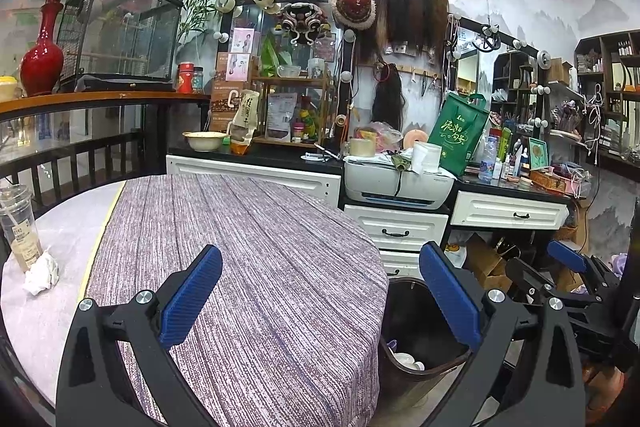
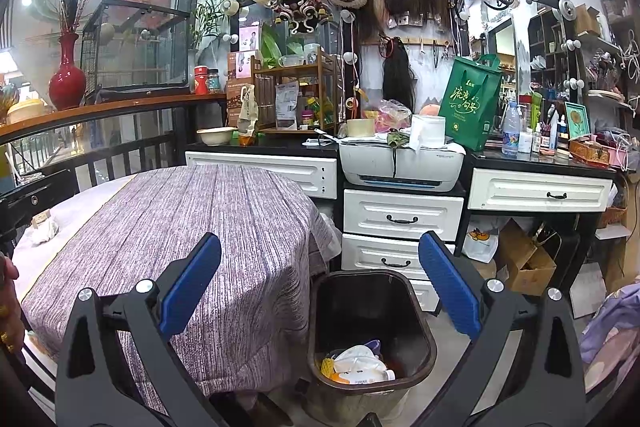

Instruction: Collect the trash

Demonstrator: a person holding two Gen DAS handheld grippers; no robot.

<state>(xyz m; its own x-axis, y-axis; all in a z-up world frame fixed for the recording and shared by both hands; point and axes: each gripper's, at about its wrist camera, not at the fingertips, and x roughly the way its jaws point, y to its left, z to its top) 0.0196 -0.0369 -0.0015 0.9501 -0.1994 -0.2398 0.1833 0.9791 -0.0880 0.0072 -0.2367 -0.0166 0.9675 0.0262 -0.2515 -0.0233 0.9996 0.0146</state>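
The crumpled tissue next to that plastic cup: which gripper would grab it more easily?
Probably the left. The left gripper is open and sees the crumpled tissue and plastic cup close by at its left. The right gripper hangs over the trash bin, farther away.

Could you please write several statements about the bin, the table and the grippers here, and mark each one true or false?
1. The left gripper is open and holds nothing. True.
2. The trash bin is empty. False: wrappers and other trash lie in its bottom.
3. A crumpled tissue lies beside the plastic cup on the table. True.
4. The right gripper is shut on a wrapper. False: its fingers are spread apart and empty.
5. The trash bin stands on top of the table. False: it stands on the floor beside the table.
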